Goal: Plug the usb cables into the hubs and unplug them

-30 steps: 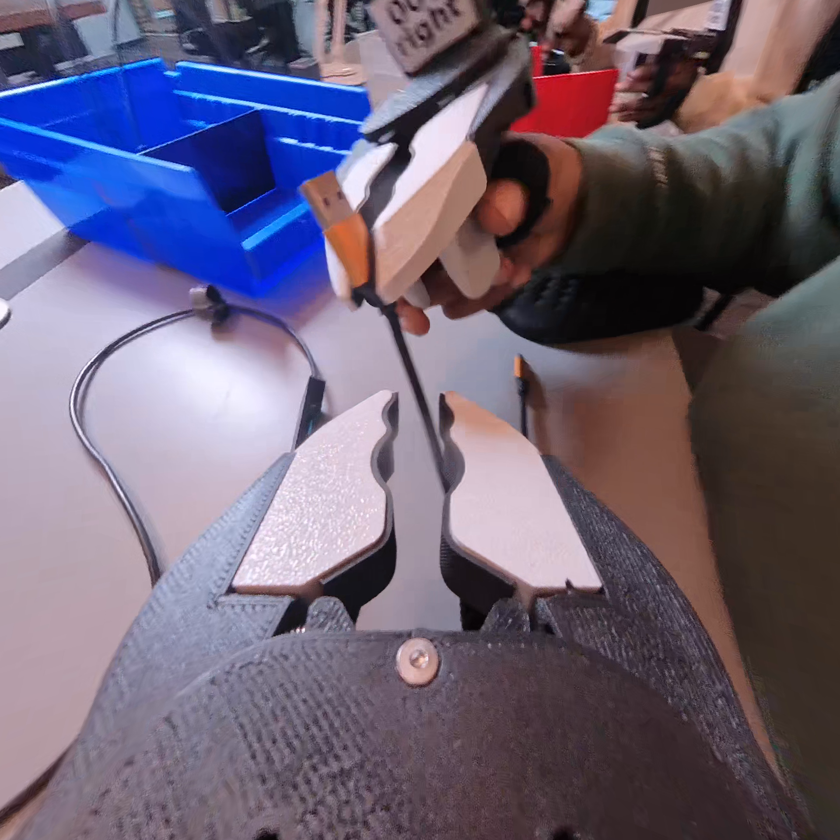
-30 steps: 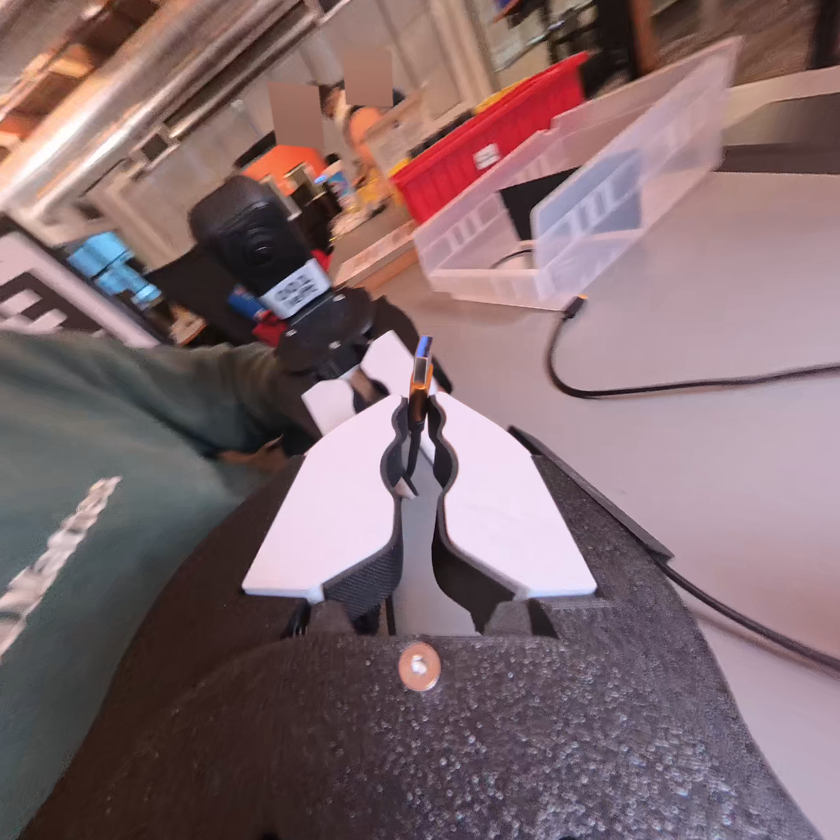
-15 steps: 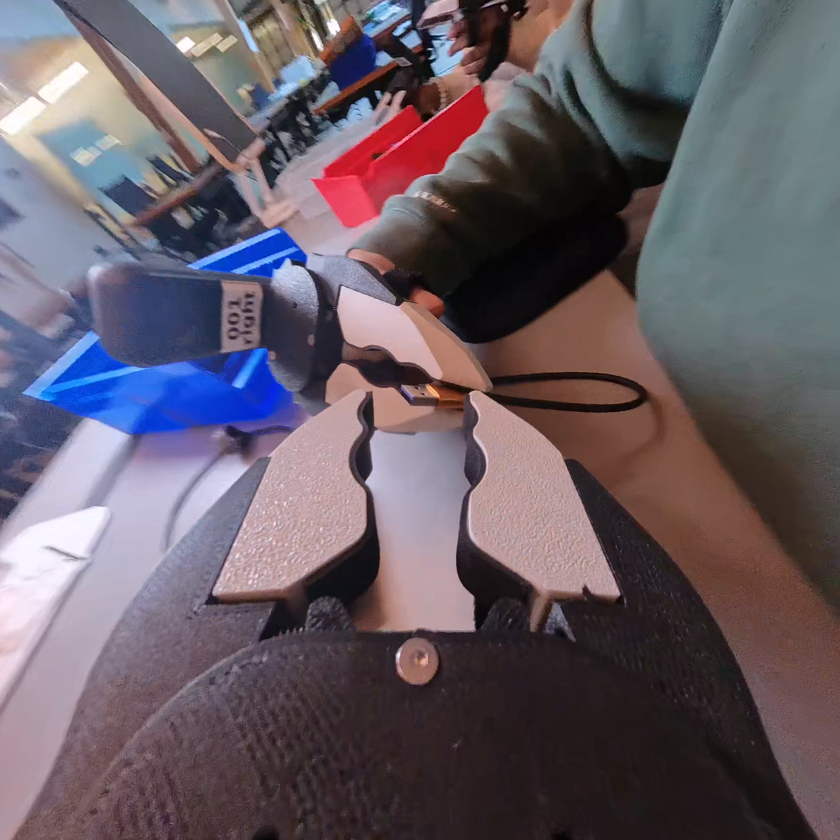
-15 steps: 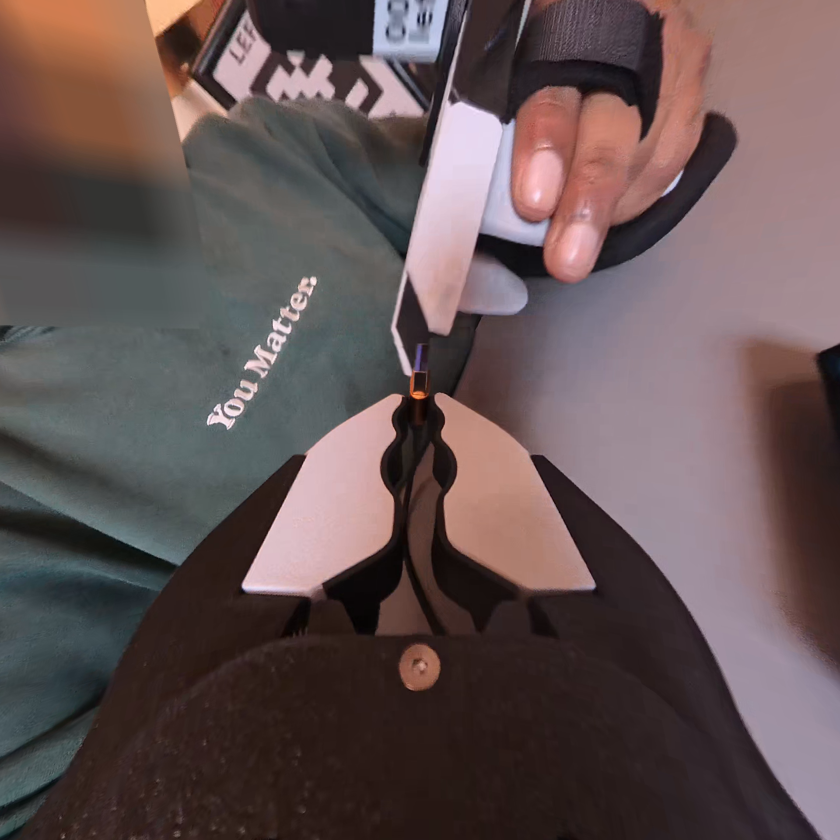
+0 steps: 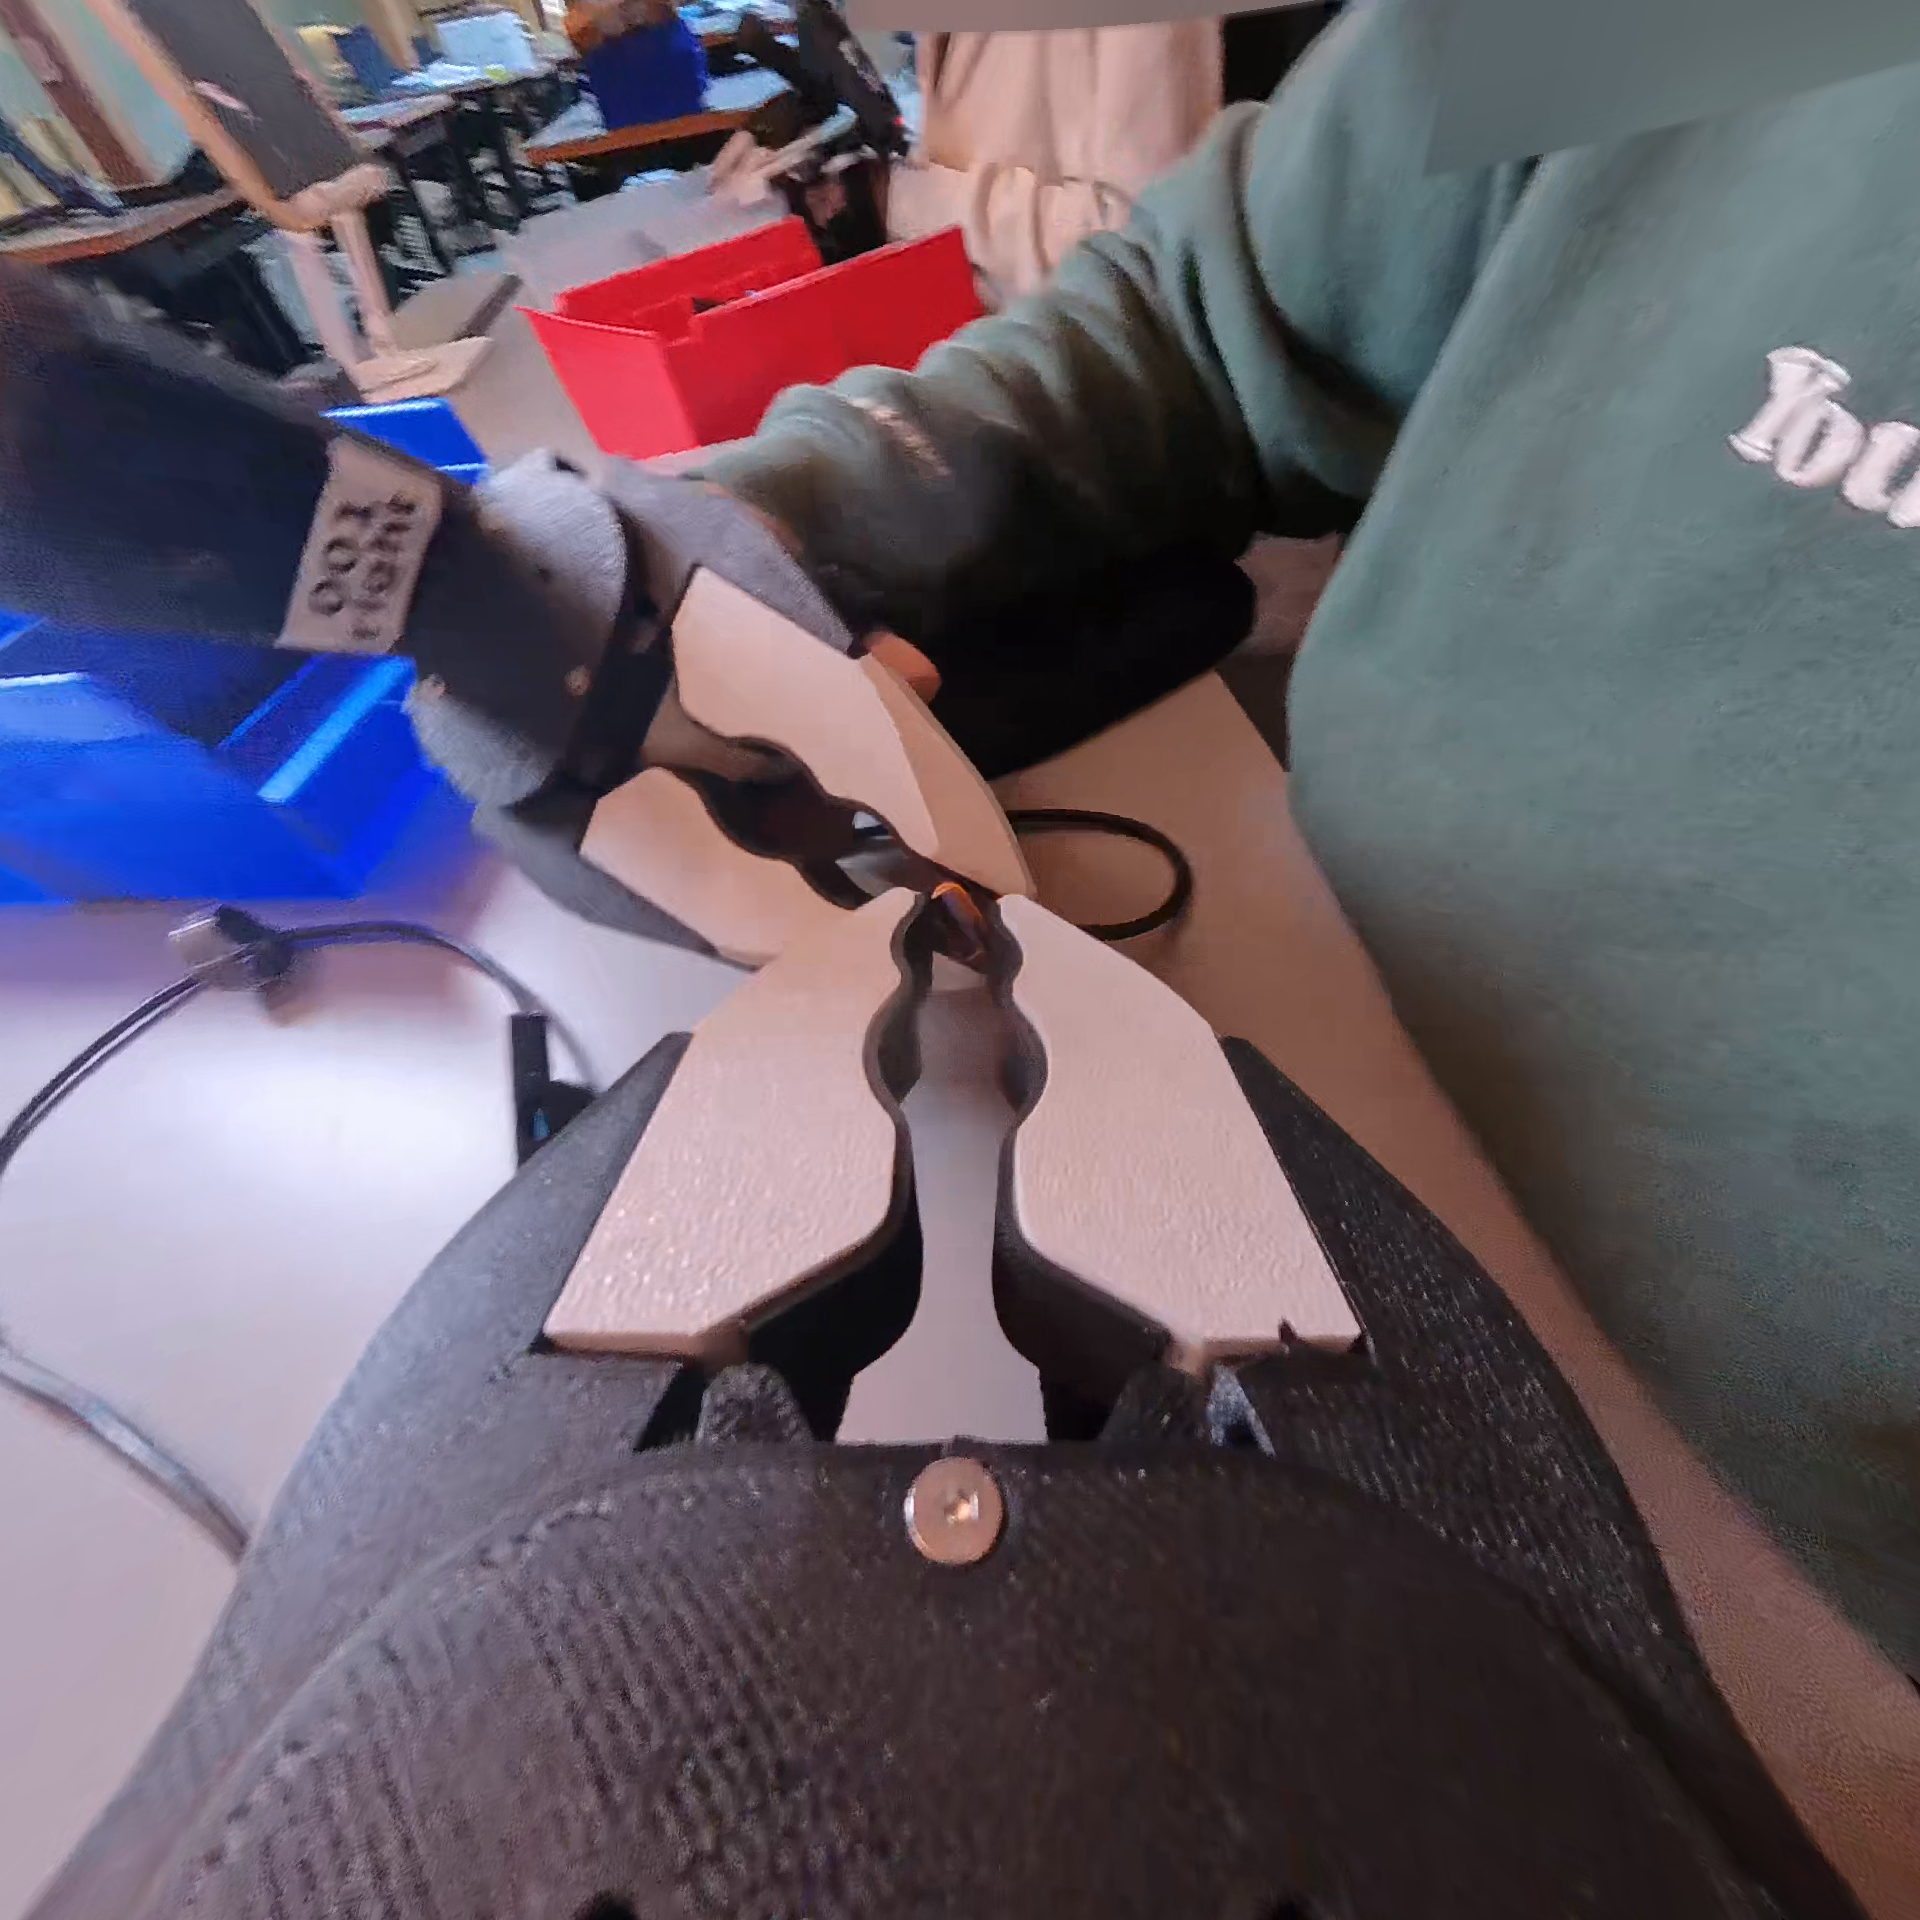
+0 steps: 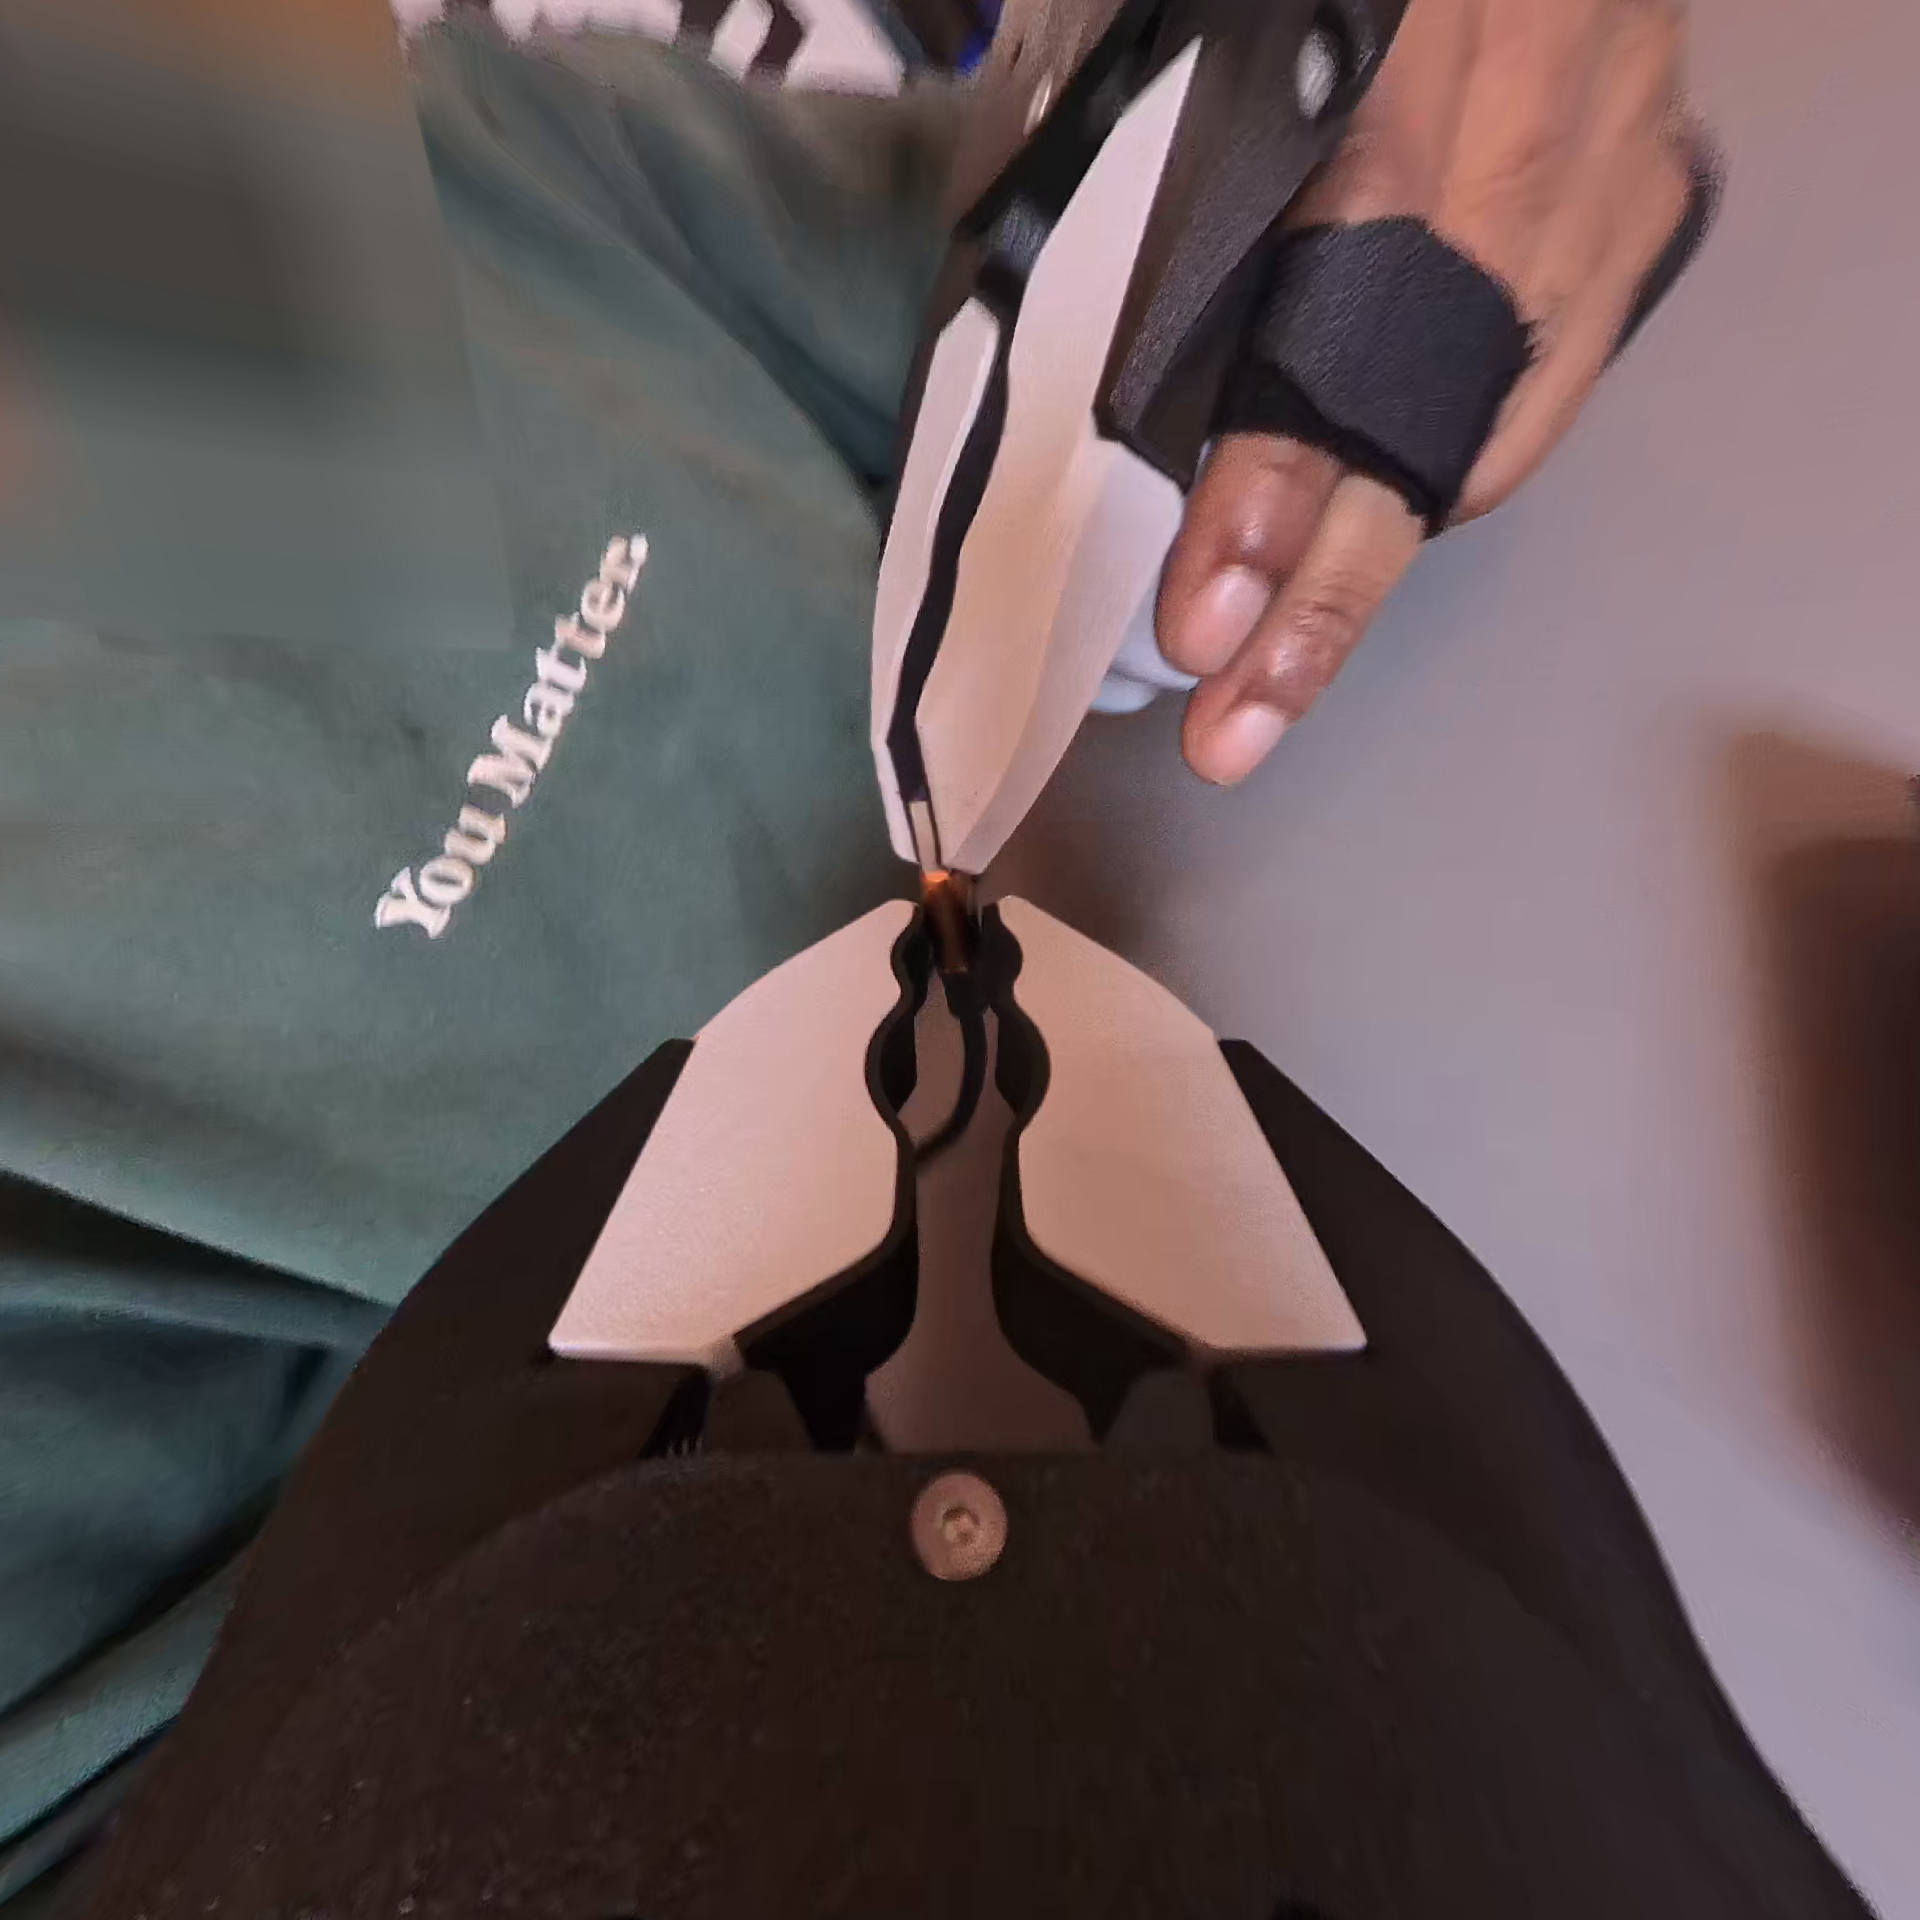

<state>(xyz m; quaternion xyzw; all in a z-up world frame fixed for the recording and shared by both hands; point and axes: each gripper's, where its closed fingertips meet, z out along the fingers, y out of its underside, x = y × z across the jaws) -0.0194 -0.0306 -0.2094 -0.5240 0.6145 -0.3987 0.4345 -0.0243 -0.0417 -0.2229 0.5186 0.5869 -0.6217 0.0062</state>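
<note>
An orange USB plug point(image 5: 957, 916) on a black cable point(image 5: 1166, 871) sits between both sets of fingertips. My left gripper point(image 5: 954, 906) is closed on the plug from the front. My right gripper point(image 5: 940, 885) comes in from the left and also pinches it. In the right wrist view my right gripper point(image 6: 951, 912) is shut on the plug point(image 6: 948, 925), with the cable point(image 6: 971, 1049) running back between its fingers. My left gripper point(image 6: 928, 847) comes down from above, shut on the plug's front end. No hub is in view.
A second black cable point(image 5: 343, 935) with a small connector point(image 5: 220, 943) lies on the grey table point(image 5: 208, 1195). A blue bin point(image 5: 156, 790) stands at the left and a red bin point(image 5: 748, 332) farther back. The person's green sweater point(image 5: 1610, 831) fills the right. Both grippers' tips are close together, under 4 cm apart.
My left gripper was open and apart from the plug; it has moved up to the plug in my right gripper and closed on it. My right gripper kept its hold throughout.
</note>
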